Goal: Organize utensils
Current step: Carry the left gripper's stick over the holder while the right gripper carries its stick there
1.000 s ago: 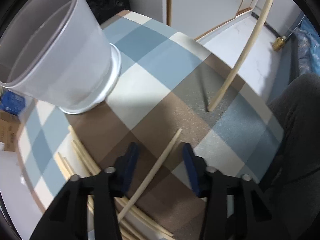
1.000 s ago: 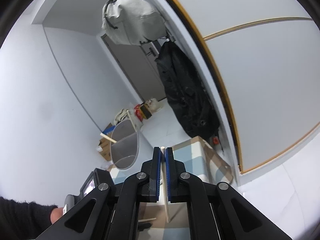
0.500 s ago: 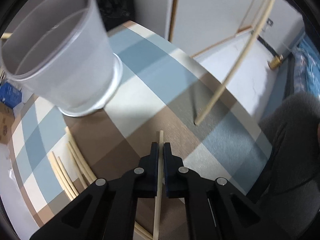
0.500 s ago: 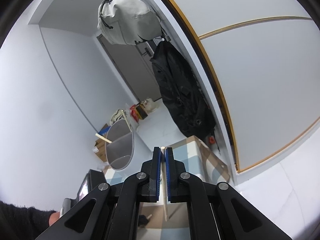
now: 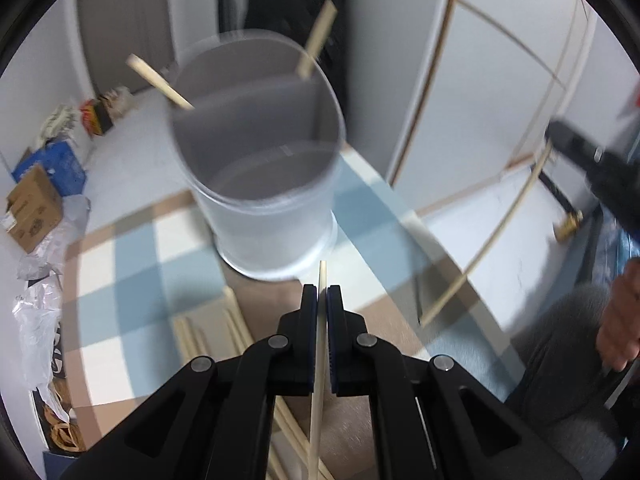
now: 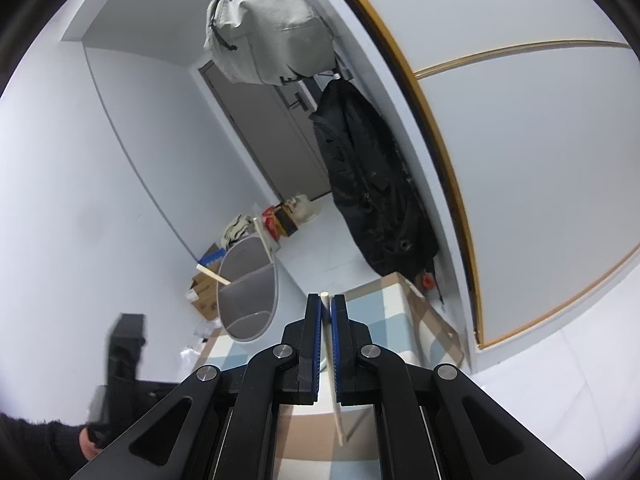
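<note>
My left gripper [image 5: 322, 294] is shut on a thin wooden chopstick [image 5: 318, 360], held above the checked tablecloth [image 5: 132, 280]. Just ahead stands a translucent white cup [image 5: 264, 184] with two chopsticks [image 5: 316, 40] leaning in it. Several loose chopsticks [image 5: 208, 336] lie on the cloth below my left fingers. My right gripper [image 6: 325, 300] is shut on another chopstick [image 6: 334, 392], whose lower tip rests on the table. That long chopstick [image 5: 496, 236] also shows in the left wrist view, slanting at the right. The cup [image 6: 248, 292] appears left of the right fingers.
The table edge [image 5: 400, 220] drops to a white floor on the right. A cardboard box [image 5: 34, 208] and plastic bags [image 5: 40, 288] sit on the floor at the left. A black coat [image 6: 372, 192] and grey backpack [image 6: 264, 28] hang by the door. A person's hand [image 5: 620, 320] is at the right.
My left gripper closed on a chopstick lying on the cloth, then lifted it and tilted up toward the cup. The right gripper kept still with its chopstick.
</note>
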Demonstrator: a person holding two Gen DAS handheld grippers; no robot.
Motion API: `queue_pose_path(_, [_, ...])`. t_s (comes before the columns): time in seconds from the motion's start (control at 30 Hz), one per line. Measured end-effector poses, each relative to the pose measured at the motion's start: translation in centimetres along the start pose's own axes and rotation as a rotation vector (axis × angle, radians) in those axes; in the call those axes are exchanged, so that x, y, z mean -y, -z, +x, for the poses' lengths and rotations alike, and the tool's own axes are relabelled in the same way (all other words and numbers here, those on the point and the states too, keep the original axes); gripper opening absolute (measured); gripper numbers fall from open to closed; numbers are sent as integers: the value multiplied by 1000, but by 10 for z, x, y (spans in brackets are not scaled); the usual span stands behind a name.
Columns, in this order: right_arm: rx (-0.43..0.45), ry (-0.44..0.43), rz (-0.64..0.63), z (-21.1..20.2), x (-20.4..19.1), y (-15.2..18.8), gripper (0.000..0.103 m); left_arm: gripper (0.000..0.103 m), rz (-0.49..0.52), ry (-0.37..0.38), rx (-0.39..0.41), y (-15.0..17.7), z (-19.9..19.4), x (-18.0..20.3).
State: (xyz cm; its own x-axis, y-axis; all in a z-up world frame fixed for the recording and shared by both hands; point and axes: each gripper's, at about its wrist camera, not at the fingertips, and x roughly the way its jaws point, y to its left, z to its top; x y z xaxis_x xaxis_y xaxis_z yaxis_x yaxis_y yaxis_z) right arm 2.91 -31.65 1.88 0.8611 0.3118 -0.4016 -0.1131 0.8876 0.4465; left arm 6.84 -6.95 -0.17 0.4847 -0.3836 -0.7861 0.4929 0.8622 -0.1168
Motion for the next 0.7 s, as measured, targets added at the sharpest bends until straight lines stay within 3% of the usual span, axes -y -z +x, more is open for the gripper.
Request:
queue_pose_path(0.33, [-16,-42,-59,4,-36,-7,4,1,-76,-13,145,-5,-16,-9])
queue_pose_path(0.7, [-19,-88,-164,5,-88,-27,4,1,-160,18,240,-13,-35,-29])
